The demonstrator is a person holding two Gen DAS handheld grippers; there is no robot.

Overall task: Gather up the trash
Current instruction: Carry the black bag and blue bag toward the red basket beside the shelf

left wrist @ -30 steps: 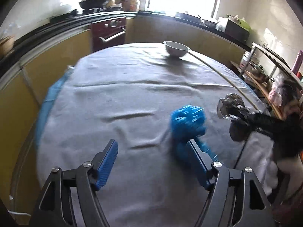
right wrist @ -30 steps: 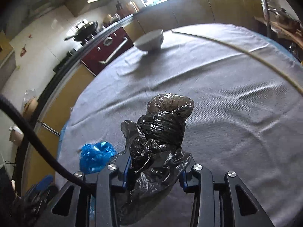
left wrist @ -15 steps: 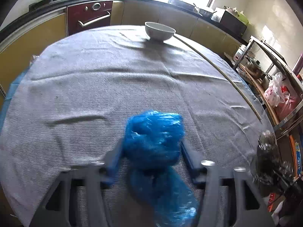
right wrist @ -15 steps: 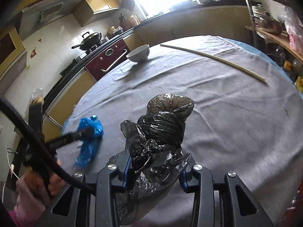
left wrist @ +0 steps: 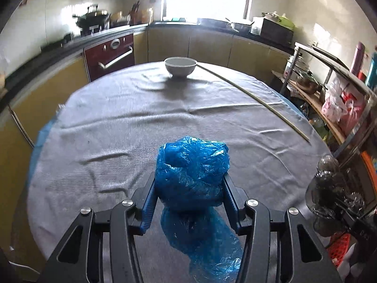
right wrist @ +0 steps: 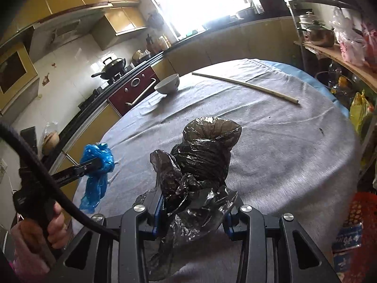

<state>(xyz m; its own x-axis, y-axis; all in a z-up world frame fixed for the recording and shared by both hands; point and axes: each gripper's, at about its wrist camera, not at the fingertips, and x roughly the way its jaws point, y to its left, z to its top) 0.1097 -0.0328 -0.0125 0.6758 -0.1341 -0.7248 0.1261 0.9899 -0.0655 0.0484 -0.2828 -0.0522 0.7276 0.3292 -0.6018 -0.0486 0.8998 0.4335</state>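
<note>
Left gripper [left wrist: 189,188] has just closed in and pinches the blue bag [left wrist: 192,172] above the table [left wrist: 122,127] — right gripper [right wrist: 193,202] pinches the black bag [right wrist: 200,158], also lifted.

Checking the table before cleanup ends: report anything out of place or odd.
One thing stands out: a long pale stick lies loose across the grey tablecloth, running from beside the white bowl toward the table's right edge. The bowl is upright, nothing is spilled. The blue bag and black bag are held.
</note>
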